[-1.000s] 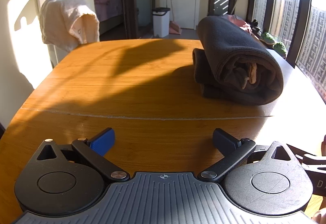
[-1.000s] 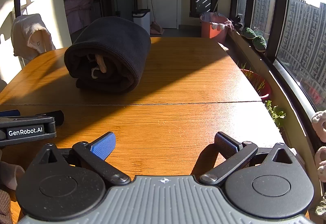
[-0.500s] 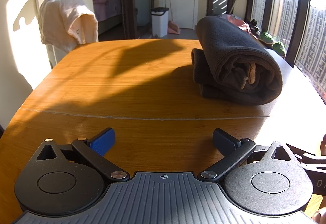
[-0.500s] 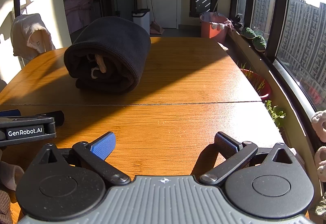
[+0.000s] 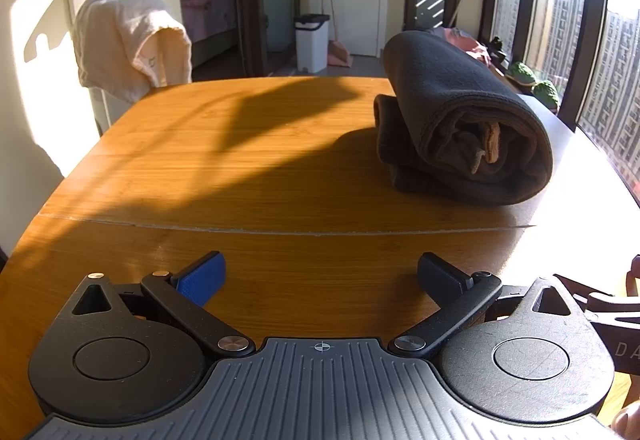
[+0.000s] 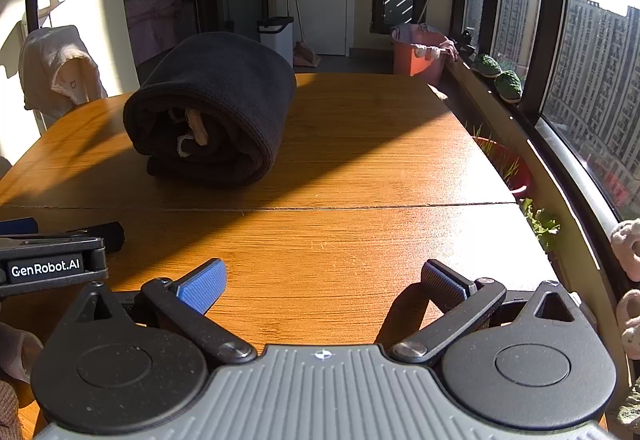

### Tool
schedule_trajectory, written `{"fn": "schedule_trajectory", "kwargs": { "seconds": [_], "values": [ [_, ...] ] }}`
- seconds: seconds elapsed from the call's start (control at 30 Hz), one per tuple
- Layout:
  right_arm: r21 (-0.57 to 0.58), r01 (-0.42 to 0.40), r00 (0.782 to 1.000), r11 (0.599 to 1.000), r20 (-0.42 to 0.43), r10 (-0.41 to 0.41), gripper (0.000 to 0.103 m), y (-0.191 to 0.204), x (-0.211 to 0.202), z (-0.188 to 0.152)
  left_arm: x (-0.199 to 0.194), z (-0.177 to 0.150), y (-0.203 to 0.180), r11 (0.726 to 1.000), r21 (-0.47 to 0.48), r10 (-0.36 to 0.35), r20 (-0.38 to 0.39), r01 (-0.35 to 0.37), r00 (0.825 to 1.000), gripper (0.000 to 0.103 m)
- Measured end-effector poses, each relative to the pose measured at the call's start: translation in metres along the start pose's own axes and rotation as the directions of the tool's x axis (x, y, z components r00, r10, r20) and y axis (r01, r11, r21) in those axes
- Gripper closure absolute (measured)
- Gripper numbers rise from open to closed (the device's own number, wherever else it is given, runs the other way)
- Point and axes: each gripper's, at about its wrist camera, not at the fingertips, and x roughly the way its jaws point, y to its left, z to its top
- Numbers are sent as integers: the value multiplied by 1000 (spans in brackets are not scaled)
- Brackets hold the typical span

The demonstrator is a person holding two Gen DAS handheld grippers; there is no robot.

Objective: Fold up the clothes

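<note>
You're holding the left gripper [image 5: 320, 276] low over the near part of the wooden table [image 5: 248, 175], fingers spread wide apart, nothing between them, just bare tabletop showing in the gap. You're holding the right gripper [image 6: 324, 280] the same way: fingers splayed wide, gripping nothing, hovering over the near table edge. The blue pad [image 6: 202, 286] is sitting on the left side of the right gripper, the black ribbed pad [image 6: 442, 284] on its right side.

The dark folded garment [image 5: 464, 119] is lying on the table past the seam line [image 5: 280, 230], well apart from both grippers. It's sitting as a thick bundle, outer layer wrapping over, folded edges and a tan label [image 5: 492, 141] facing you at the open end. From the left wrist view it's lying ahead and to the right; from the right wrist view the garment [image 6: 216, 107] is lying ahead and to the left, so it's roughly between the two grippers' lines. The left gripper's body, marked GenRobot.AI, is showing at the left edge of the right view.

A cream towel [image 5: 128, 43] is hanging over a chair at the far left. A white bin [image 5: 312, 41] is standing on the floor beyond the table.
</note>
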Motion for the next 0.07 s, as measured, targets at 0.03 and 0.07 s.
{"fn": "schedule_trajectory", "kwargs": {
  "seconds": [0.03,0.07],
  "values": [
    [0,0,1000,1000,0,0,0,0,0,0,0,0,0,1000,1,-3,0,3,1000,0],
    [1,1,1000,1000,0,-1,0,0,0,0,0,0,1,1000,-1,-8,2,8,1000,0]
  ]
}}
